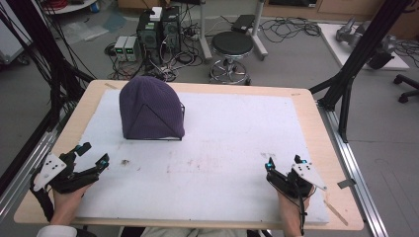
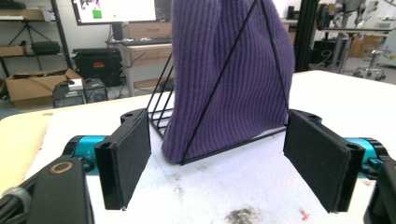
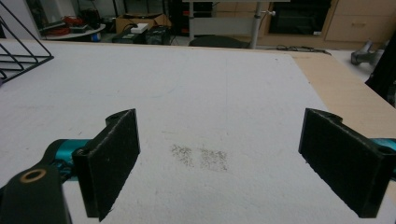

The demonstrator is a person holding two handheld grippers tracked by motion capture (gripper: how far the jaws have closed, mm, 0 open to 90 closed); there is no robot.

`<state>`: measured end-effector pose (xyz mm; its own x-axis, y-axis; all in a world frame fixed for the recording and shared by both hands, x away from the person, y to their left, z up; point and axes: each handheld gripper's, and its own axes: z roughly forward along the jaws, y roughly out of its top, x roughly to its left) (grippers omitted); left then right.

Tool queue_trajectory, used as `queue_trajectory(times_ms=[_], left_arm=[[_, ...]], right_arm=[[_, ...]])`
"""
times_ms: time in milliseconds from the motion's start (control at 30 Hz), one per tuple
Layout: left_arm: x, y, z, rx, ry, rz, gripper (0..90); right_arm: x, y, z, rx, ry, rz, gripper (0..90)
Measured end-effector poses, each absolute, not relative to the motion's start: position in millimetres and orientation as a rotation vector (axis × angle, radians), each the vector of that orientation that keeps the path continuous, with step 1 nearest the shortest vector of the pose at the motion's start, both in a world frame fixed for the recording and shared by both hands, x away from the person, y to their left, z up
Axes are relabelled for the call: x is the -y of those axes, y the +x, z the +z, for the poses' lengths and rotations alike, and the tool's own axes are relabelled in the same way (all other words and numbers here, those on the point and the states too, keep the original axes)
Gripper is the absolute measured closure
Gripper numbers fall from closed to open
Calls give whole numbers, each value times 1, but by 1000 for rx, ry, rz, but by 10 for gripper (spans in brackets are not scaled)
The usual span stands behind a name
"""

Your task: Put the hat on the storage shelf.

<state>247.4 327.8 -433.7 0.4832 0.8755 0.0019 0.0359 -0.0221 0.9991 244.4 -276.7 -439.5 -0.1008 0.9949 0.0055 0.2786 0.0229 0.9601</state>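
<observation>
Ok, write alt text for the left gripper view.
A purple knit beanie draped over a black wire stand sits on a white table cover, framed between the open black jaws of the left gripper, which touch nothing. Behind are shelves, boxes and a monitor.

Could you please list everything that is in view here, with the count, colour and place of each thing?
Knit beanie: one, purple, pulled over the wire rack at the far left of the mat.
Wire rack: one, black, standing on the mat under the beanie.
Mat: one, white with dark smudges, covering most of the table.
Table: one, light wood, under the mat.
Stool: one, black seat on a chrome base, on the floor beyond the table.
Computer towers: two, dark, on the floor beyond the table.
Left gripper: one, black, open, near left of the mat.
Right gripper: one, black, open, near right of the mat.
</observation>
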Motion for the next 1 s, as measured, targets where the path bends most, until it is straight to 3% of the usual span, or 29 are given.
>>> queue_trajectory(times_ms=[1000], left_arm=[[-330, 250, -438, -870, 1450, 776, 234]], right_arm=[[277, 246, -443, -1537, 1378, 1133, 119]])
